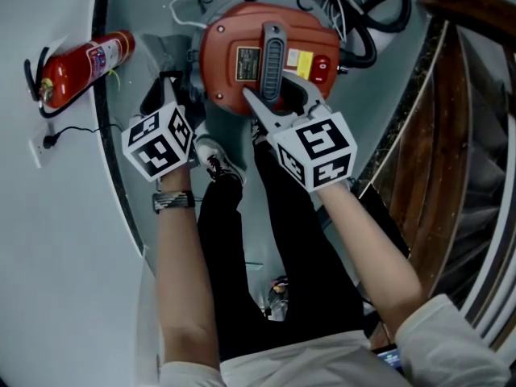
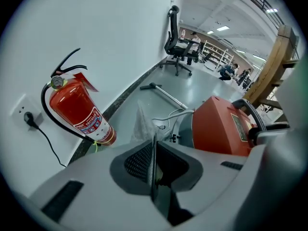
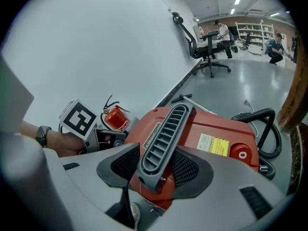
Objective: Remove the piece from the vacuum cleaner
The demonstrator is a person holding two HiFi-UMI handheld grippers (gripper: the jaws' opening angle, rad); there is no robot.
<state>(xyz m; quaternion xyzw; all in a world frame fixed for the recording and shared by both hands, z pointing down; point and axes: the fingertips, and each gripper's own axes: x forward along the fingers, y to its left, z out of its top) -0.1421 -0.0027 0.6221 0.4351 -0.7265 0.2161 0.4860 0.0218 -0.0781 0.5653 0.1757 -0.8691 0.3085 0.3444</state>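
Note:
The red vacuum cleaner stands on the grey floor in front of me, its grey ribbed handle across the top. My right gripper straddles the near end of that handle, one pad on each side, and is shut on it. My left gripper is low at the cleaner's left side, next to a dark fitting there. In the left gripper view its pads stand together and I see nothing between them. The red body lies just right of it. The right gripper view shows the left gripper beside the body.
A red fire extinguisher stands by the white wall, with a plugged socket near it. A black hose coils behind the cleaner. Wooden stairs are at the right. Crumpled clear plastic and a wand lie on the floor.

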